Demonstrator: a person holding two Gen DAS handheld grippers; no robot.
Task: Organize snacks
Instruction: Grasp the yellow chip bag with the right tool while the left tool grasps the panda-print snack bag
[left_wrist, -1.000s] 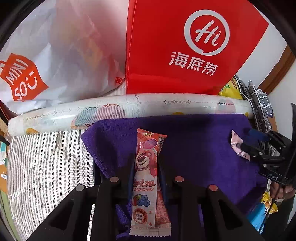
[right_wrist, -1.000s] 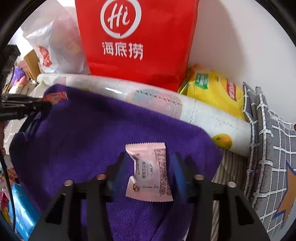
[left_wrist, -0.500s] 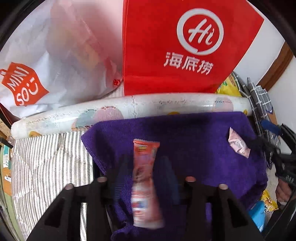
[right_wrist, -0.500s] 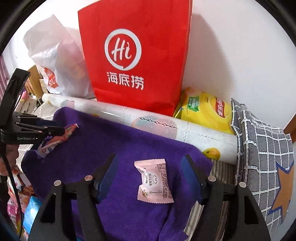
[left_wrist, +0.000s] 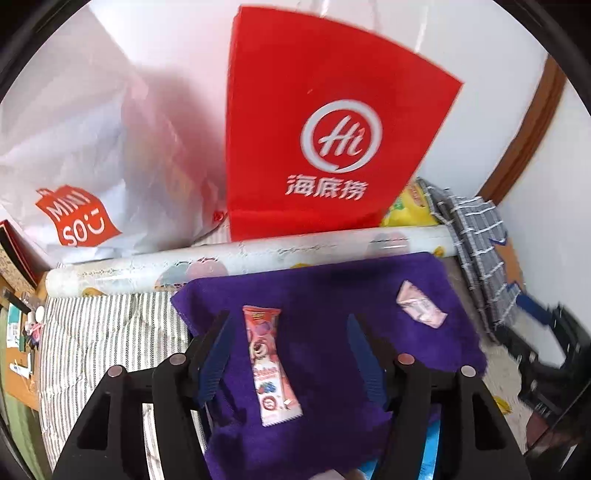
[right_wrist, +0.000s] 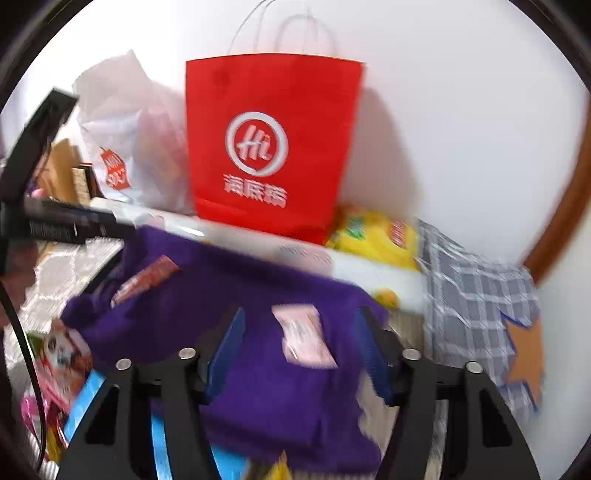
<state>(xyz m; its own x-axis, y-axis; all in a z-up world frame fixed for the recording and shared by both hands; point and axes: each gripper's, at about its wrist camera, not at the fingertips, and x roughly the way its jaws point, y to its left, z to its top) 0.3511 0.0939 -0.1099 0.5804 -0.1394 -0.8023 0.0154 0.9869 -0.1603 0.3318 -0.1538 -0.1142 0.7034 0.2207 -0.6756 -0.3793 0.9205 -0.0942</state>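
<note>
Left gripper (left_wrist: 288, 354), jaws opening astride pink bar (left_wrist: 271, 363); right gripper (right_wrist: 299, 350), jaws closing, touching nothing, over pink sachet (right_wrist: 304, 341): both best lifted straight off the purple towel (left_wrist: 332, 291)

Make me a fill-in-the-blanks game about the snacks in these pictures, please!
1. Both snacks lie on a towel whose colour is ____.
2. The long strawberry bar lies between the fingers of the ____ gripper, touching neither.
3. The tall paper bag behind the towel is coloured ____.
4. The small packet in front of the right gripper is coloured ____.

Missing words: purple; left; red; pink
</note>
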